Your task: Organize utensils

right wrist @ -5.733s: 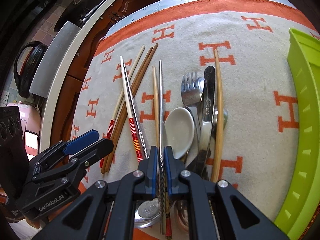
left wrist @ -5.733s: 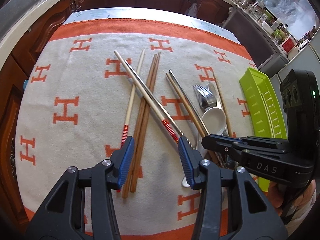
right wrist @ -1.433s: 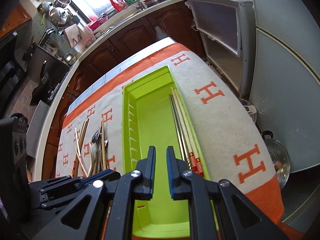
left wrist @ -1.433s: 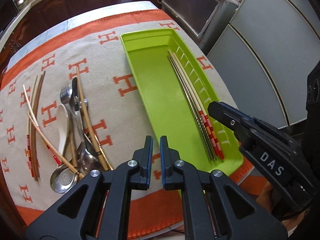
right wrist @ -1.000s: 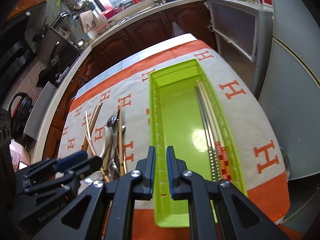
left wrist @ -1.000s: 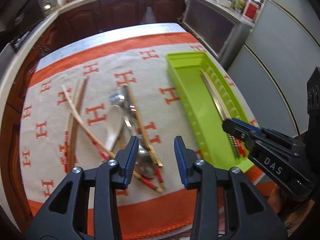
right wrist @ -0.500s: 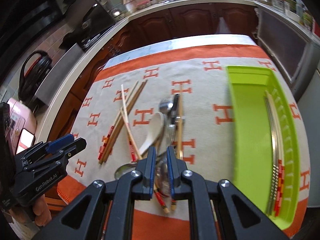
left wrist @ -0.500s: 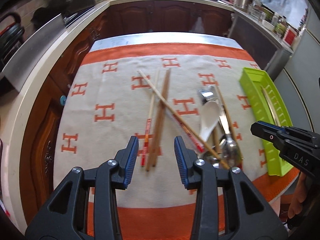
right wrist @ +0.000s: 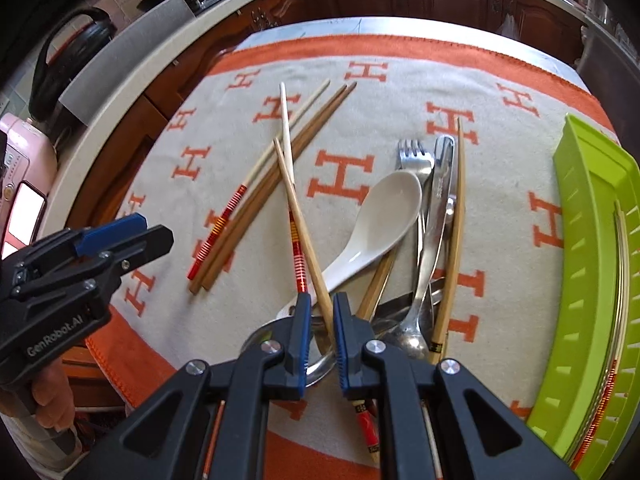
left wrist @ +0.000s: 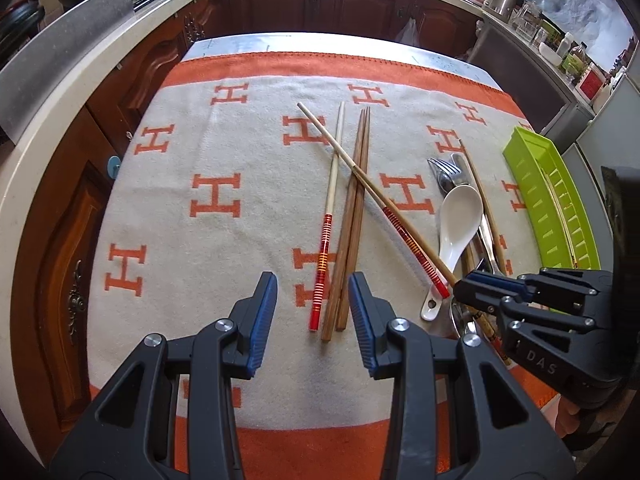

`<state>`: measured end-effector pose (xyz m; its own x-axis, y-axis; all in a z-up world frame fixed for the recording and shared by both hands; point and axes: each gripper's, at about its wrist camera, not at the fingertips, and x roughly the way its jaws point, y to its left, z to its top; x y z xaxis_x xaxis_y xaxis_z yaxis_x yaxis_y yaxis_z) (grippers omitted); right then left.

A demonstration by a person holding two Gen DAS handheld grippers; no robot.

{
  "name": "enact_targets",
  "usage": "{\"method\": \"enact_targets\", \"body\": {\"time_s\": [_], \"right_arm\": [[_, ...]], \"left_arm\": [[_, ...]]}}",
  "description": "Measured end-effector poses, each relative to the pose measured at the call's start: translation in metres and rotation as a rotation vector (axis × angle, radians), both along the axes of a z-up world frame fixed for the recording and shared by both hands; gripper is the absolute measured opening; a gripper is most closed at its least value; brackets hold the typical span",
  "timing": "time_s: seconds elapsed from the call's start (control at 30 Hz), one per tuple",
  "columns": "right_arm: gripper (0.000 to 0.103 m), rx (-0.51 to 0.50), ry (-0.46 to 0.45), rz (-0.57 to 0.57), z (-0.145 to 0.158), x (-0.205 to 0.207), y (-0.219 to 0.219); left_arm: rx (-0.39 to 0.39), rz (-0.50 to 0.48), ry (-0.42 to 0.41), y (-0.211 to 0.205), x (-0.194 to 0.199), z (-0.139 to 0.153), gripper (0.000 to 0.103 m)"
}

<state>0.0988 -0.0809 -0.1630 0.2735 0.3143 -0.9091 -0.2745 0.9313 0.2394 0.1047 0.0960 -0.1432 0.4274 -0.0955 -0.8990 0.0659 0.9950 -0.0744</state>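
Observation:
Loose utensils lie on the orange-and-cream cloth. My left gripper [left wrist: 313,312] is open above the near ends of a red-banded chopstick [left wrist: 324,248] and a brown chopstick pair [left wrist: 352,220]. My right gripper [right wrist: 319,312] has its jaws slightly apart around a light wooden chopstick [right wrist: 298,208], not clamping it. Beside it lie a white ceramic spoon [right wrist: 376,220], a fork [right wrist: 416,156], metal spoons [right wrist: 432,248] and another red-banded chopstick [right wrist: 294,240]. The green tray [right wrist: 592,264] at right holds several chopsticks [right wrist: 622,248].
The table's near edge is just under both grippers. Wooden kitchen cabinets [left wrist: 320,4] and a counter [left wrist: 60,92] surround the table. A pink appliance [right wrist: 20,168] and a phone [right wrist: 24,210] sit at far left in the right wrist view.
Both grippers swung from the green tray back to the utensil pile and dropped lower. The left gripper opened. The right gripper's jaws parted slightly around the light wooden chopstick.

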Motion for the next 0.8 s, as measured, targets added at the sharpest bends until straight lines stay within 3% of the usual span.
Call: {"method": "enact_targets", "body": {"time_s": [0.43, 0.8], "right_arm": [[0.006, 0.023, 0.016, 0.007, -0.008, 0.005, -0.003], [0.006, 0.132, -0.024, -0.066, 0.009, 0.004, -0.027]], "left_arm": [[-0.085, -0.008, 0.040, -0.004, 0.024, -0.015, 0.034], [-0.167, 0.000, 0.099, -0.027, 0.059, -0.029, 0.034]]}}
